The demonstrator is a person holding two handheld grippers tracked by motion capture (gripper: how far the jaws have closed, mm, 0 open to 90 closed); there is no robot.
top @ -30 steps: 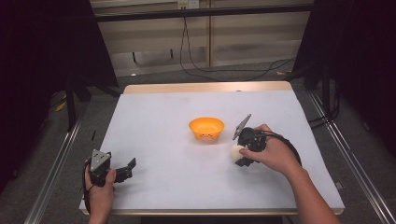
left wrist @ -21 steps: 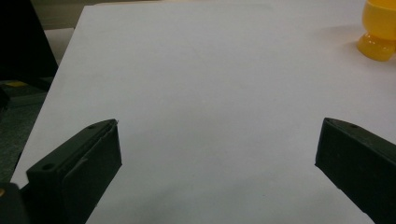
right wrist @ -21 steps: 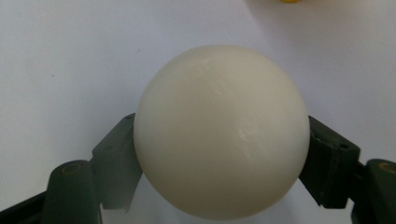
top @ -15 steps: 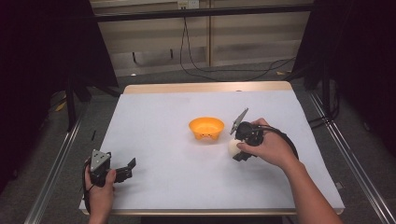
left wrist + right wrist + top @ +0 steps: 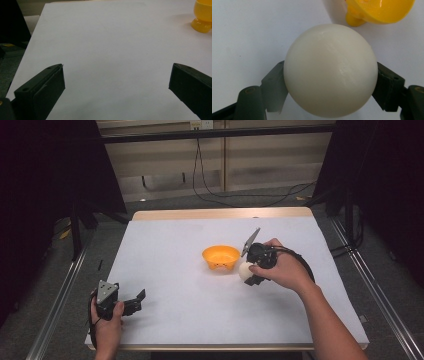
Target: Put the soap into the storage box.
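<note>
1. At 3 o'clock of the orange bowl (image 5: 220, 256), your right gripper (image 5: 252, 270) pinches the white ball (image 5: 245, 271), carried closer since a second ago.
2. Release probably comes next.
3. Your left gripper (image 5: 131, 302) sits spread, idle.

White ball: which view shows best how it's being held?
The right gripper view: the white ball sits large and sharp, pinched between the right gripper's two jaws, with the orange bowl just beyond. The high view gives it as a small pale spot beside the bowl, partly behind the hand.
</note>
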